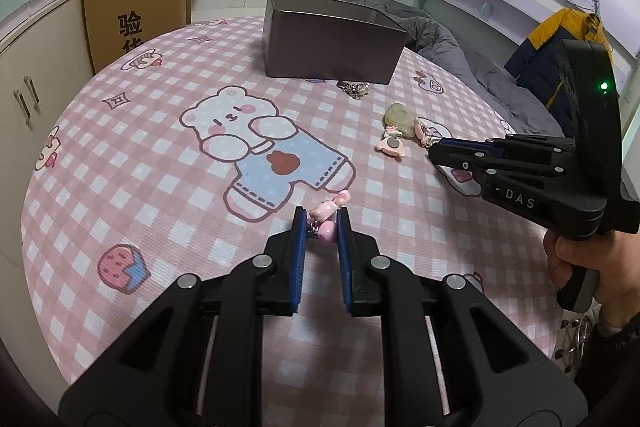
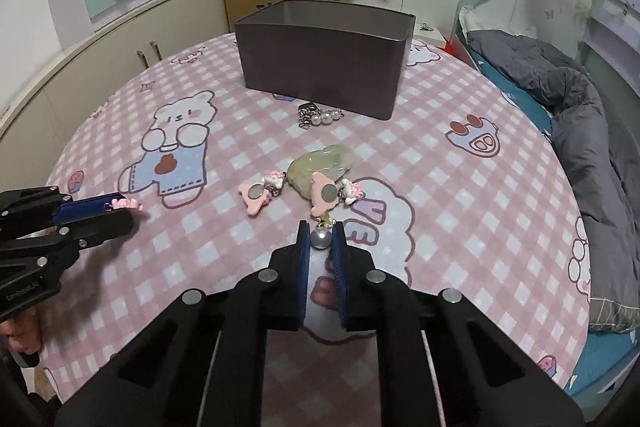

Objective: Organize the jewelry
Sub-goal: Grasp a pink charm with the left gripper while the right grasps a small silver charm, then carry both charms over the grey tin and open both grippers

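My left gripper (image 1: 322, 223) is shut on a pink charm (image 1: 329, 217) just above the pink checked cloth; from the right wrist view it (image 2: 120, 211) shows at the left with the charm (image 2: 127, 203) sticking out. My right gripper (image 2: 321, 237) is shut on a pearl bead (image 2: 321, 238) joined to a pink clip (image 2: 325, 198). It also shows in the left wrist view (image 1: 434, 147). A second pink clip (image 2: 256, 197), a pale green stone piece (image 2: 320, 167) and a pearl chain (image 2: 320, 117) lie on the cloth. A dark open box (image 2: 324, 71) stands behind them.
The round table's pink cloth (image 1: 160, 155) carries a bear print. A cardboard box (image 1: 136, 11) and cabinets (image 1: 24, 99) stand at the far left. A bed with a grey quilt (image 2: 580, 115) lies to the right of the table.
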Demonstrator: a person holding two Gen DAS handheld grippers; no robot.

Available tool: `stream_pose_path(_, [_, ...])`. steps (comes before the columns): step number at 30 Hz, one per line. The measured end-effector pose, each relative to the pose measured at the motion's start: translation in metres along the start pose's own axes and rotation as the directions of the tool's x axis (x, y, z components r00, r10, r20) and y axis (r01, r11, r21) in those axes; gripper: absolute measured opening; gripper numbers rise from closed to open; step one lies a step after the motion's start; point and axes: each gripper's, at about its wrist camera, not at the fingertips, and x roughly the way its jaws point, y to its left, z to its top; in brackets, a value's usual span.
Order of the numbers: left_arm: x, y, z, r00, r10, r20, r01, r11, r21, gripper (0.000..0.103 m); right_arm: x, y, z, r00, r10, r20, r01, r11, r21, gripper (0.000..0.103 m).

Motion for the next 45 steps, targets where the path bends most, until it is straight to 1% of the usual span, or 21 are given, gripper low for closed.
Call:
stream_pose_path(3, [-0.001, 0.002, 0.0, 1.0, -0.009, 0.004, 0.009, 1.0, -0.009, 0.015, -0.007, -0.001, -0.003, 0.999, 0.031, 0.011, -0.031, 0.999, 0.019, 0.01])
stream_pose_path(8, [-0.003, 0.003, 0.0, 1.0, -0.016, 0.011, 0.016, 1.0, -0.017, 0.015, -0.036, -0.003, -0.009, 0.995, 0.087, 0.058, -0.089, 0.995, 0.039, 0.01])
stream_pose_path(12, [-0.008, 0.003, 0.002, 1.0, -0.012, 0.022, 0.012, 1.0, -0.015, 0.015, -0.06, -0.008, -0.002, 0.985, 0.132, 0.107, -0.139, 0.989, 0.052, 0.01])
stream_pose_path(14, [-0.016, 0.003, 0.007, 0.999, -0.023, 0.036, 0.023, 1.0, -0.016, 0.015, -0.072, -0.012, 0.004, 0.979, 0.153, 0.136, -0.162, 0.985, 0.059, 0.01])
stream_pose_path(15, [-0.02, 0.003, 0.011, 0.999, -0.024, 0.048, 0.024, 1.0, -0.012, 0.015, -0.079, -0.013, 0.009, 0.977, 0.151, 0.153, -0.16, 0.986, 0.054, 0.01])
stream_pose_path(19, [-0.041, -0.002, 0.038, 0.994, -0.016, 0.105, 0.014, 1.0, 0.024, 0.015, -0.098, -0.011, 0.035, 0.967, 0.147, 0.206, -0.155, 0.988, 0.022, 0.01])
stream_pose_path(24, [-0.066, -0.006, 0.081, 0.982, 0.009, 0.19, -0.022, 0.998, 0.066, 0.015, -0.122, -0.011, 0.073, 0.95, 0.148, 0.275, -0.149, 0.989, -0.017, 0.01])
stream_pose_path(28, [-0.08, -0.008, 0.118, 0.969, 0.022, 0.246, -0.044, 0.995, 0.086, 0.015, -0.129, -0.011, 0.105, 0.941, 0.156, 0.3, -0.15, 0.988, -0.044, 0.01])
stream_pose_path(31, [-0.081, -0.008, 0.142, 0.965, 0.017, 0.262, -0.039, 0.996, 0.08, 0.015, -0.127, -0.015, 0.129, 0.938, 0.165, 0.306, -0.159, 0.986, -0.043, 0.01])
stream_pose_path(34, [-0.075, -0.007, 0.168, 0.965, 0.001, 0.263, -0.02, 0.997, 0.071, 0.015, -0.118, -0.021, 0.152, 0.938, 0.17, 0.301, -0.172, 0.985, -0.021, 0.01])
stream_pose_path(37, [-0.06, -0.007, 0.189, 0.971, -0.008, 0.241, -0.007, 0.998, 0.062, 0.015, -0.106, -0.029, 0.168, 0.942, 0.171, 0.289, -0.183, 0.983, 0.014, 0.01])
stream_pose_path(39, [-0.044, -0.006, 0.202, 0.977, -0.019, 0.213, 0.008, 0.999, 0.053, 0.015, -0.097, -0.035, 0.175, 0.947, 0.164, 0.276, -0.183, 0.982, 0.043, 0.01])
stream_pose_path(45, [0.005, -0.009, 0.22, 0.992, -0.007, 0.127, 0.001, 0.999, 0.049, 0.015, -0.06, -0.051, 0.187, 0.959, 0.176, 0.224, -0.204, 0.973, 0.112, 0.01])
